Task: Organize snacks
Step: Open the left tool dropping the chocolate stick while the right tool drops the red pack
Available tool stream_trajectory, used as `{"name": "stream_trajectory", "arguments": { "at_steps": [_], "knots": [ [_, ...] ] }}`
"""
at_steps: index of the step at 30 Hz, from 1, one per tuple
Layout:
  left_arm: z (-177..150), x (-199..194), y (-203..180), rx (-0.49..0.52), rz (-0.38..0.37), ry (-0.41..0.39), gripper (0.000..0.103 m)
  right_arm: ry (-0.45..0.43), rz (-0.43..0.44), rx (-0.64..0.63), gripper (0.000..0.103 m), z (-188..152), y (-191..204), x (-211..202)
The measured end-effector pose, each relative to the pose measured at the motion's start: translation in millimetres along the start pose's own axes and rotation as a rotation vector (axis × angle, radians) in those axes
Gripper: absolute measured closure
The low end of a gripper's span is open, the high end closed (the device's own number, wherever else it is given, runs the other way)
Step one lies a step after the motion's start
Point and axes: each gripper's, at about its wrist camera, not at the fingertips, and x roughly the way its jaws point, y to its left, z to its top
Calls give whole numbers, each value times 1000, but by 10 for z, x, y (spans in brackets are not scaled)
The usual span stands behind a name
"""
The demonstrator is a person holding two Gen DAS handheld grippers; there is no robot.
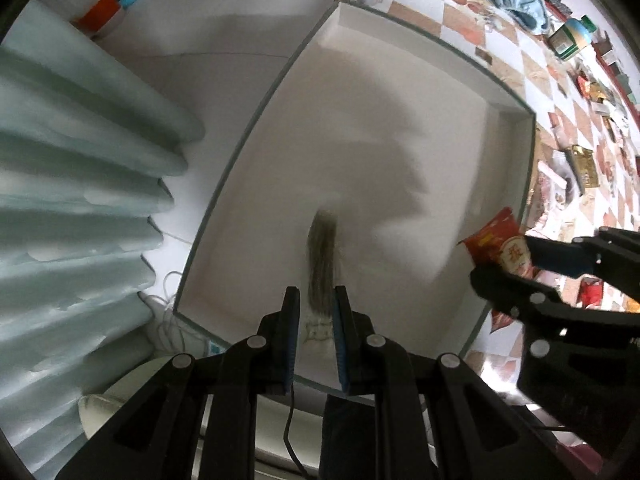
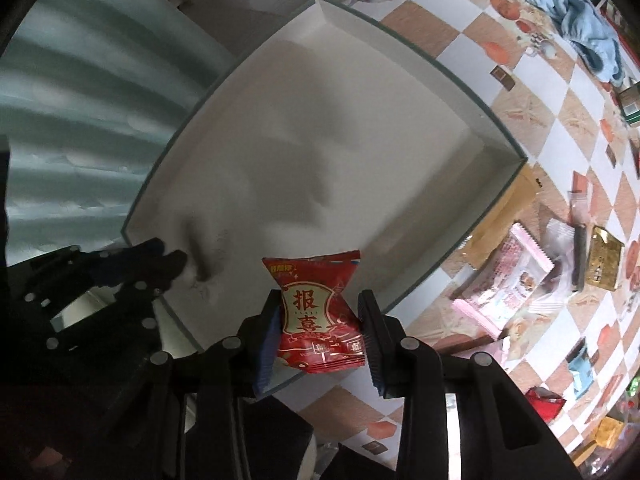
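Note:
A white box [image 1: 516, 152] with a green rim sits at the table corner; it also shows in the right wrist view [image 2: 476, 140]. My left gripper [image 1: 316, 304] hovers over the box with a blurred olive and white snack packet [image 1: 322, 268] between its fingers. My right gripper [image 2: 318, 312] is shut on a red snack packet [image 2: 316, 316] with Chinese characters, above the box's near edge. In the left wrist view the right gripper [image 1: 500, 260] holds the red packet [image 1: 496, 240] by the box's right side. In the right wrist view the left gripper [image 2: 168, 260] is at the left.
A checkered tablecloth [image 2: 500, 32] covers the table. Several loose snack packets lie at the right, among them a pink one [image 2: 516, 280] and a gold one [image 2: 604, 256]. A blue cloth [image 2: 580, 20] lies at the back. Pale green curtain folds [image 1: 60, 200] hang at the left.

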Motion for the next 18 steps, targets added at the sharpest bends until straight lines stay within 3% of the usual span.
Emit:
{"name": "stream_trajectory", "arguments": {
  "at_steps": [1, 2, 3, 4, 5, 6, 7, 8, 14, 16, 18],
  "knots": [
    [2, -7, -3, 4, 3, -3, 81, -1, -1, -2, 57, -1, -6, -12],
    [5, -23, -8, 7, 15, -10, 69, -6, -16, -7, 57, -3, -6, -28],
    [-2, -41, 11, 5, 19, -18, 50, -7, -21, -7, 57, -2, -26, -49],
    [-1, -62, 20, 0, 24, -26, 41, -8, -22, -3, 55, -4, -48, -72],
    [0, -110, 39, -12, 30, -44, 30, -10, -22, 3, 51, -5, -42, -95],
    [5, -145, 70, -22, 33, -57, 26, -22, -31, 13, 39, -5, -76, -135],
    [8, -178, 105, -33, 23, -63, 24, -33, -30, 19, 27, -16, -89, -167],
    [12, -212, 154, -47, 2, -65, 23, -42, -27, 24, 22, -21, -112, -193],
    [43, -403, 444, -113, -7, -95, 19, -60, -54, 79, 20, -153, -366, -323],
    [50, -454, 523, -140, -32, -98, 19, -61, -54, 112, 0, -230, -537, -392],
    [49, -473, 553, -151, -27, -94, 18, -67, -56, 148, 0, -339, -690, -462]
  ]
}}
